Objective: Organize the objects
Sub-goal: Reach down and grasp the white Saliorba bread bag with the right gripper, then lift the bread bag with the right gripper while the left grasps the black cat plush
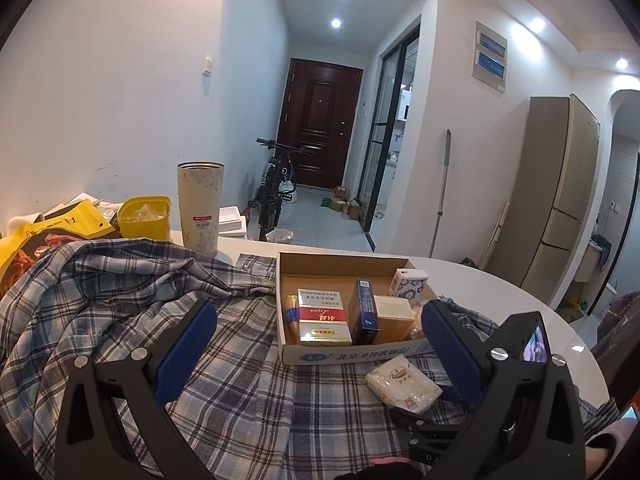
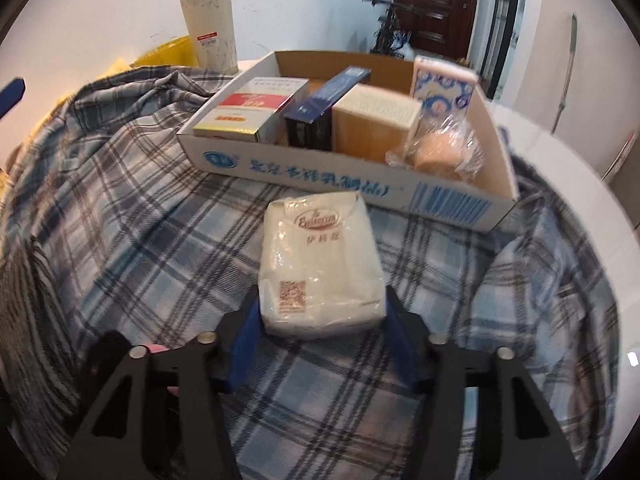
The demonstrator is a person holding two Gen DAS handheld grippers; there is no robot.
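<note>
Table [image 1: 500,292]: white and round-edged, carrying everything; most of its near part lies under the cloth.
Plaid cloth [image 1: 120,300]: grey-blue checked fabric, rumpled at the left, spread flatter under the box and the packet.
Cardboard box [image 2: 352,184]: shallow open tray with blue print on its front wall, standing on the cloth.
Box contents: a red-and-white carton [image 2: 248,108] at the left, a dark blue box [image 2: 320,100] on edge beside it, a tan box [image 2: 372,124], a blue-patterned white pack [image 2: 444,84] at the back right, and a plastic-wrapped bun [image 2: 440,152] in the front right corner.
Tumbler [image 1: 200,208]: tall, beige, upright on the table behind the cloth, beside a yellow container [image 1: 144,218].
Tissue packet [image 2: 320,268]: white and plastic-wrapped, lying on the cloth just in front of the box, outside it.
Right gripper [image 2: 322,320]: its blue pads sit against both sides of the packet's near end, grasping it.
Left gripper [image 1: 316,344]: spread wide, nothing between its pads, above the cloth facing the box.
</note>
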